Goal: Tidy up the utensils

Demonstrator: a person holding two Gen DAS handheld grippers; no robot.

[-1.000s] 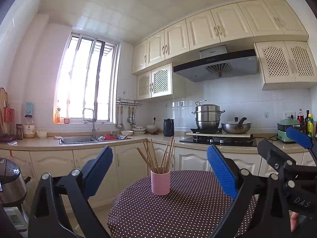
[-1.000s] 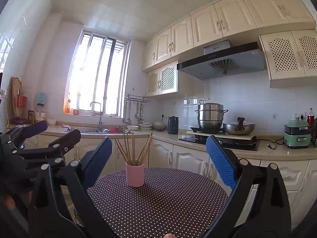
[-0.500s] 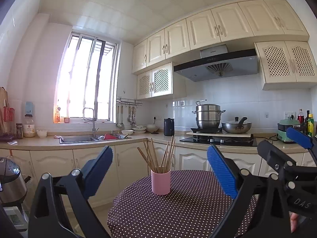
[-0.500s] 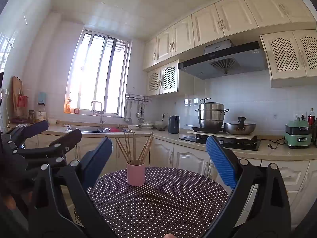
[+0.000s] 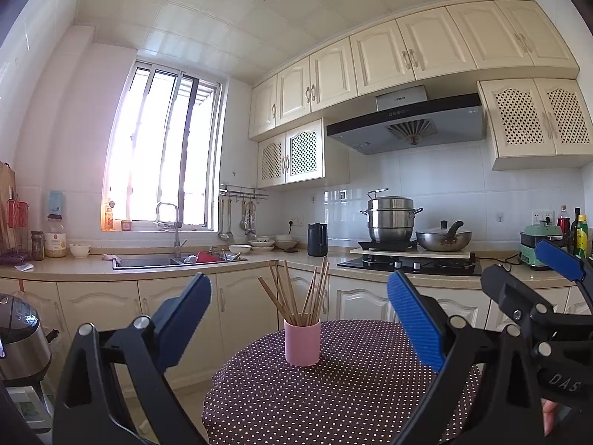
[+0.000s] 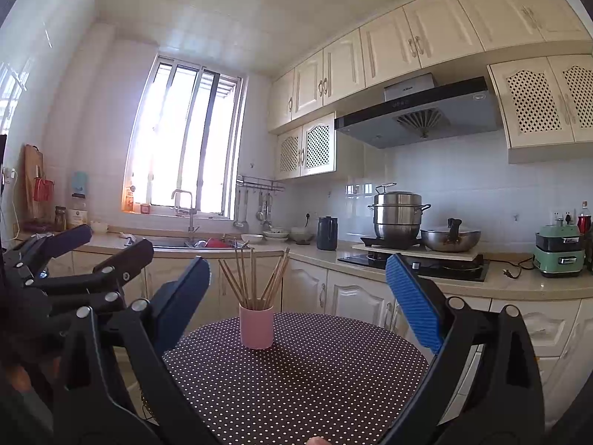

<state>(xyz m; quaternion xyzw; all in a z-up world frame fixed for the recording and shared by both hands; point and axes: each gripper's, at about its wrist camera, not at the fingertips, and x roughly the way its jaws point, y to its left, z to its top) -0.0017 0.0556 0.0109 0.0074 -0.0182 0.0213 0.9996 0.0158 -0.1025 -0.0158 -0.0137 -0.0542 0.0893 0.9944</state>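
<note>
A pink cup (image 5: 302, 342) (image 6: 256, 327) stands upright on a round table (image 5: 333, 400) (image 6: 296, 382) with a dark polka-dot cloth. Several wooden chopsticks (image 5: 300, 293) (image 6: 255, 278) fan out of it. My left gripper (image 5: 298, 324) is open, well short of the cup, with nothing between its blue pads (image 5: 415, 322). My right gripper (image 6: 296, 302) is open too, empty, with the cup left of its centre line. The other gripper shows at each view's edge: the right one (image 5: 556, 267) in the left wrist view, the left one (image 6: 96, 248) in the right wrist view.
Behind the table runs an L-shaped counter (image 5: 92, 265) with a sink (image 5: 155, 259), a black kettle (image 5: 317, 239), a hob with a steamer pot (image 5: 391, 218) and a wok (image 5: 443, 239). A rice cooker (image 5: 20, 337) sits low at the left. A green appliance (image 6: 559, 250) stands at the right.
The view has shifted only slightly; both grippers stay open and empty, and the cup with chopsticks has not moved.
</note>
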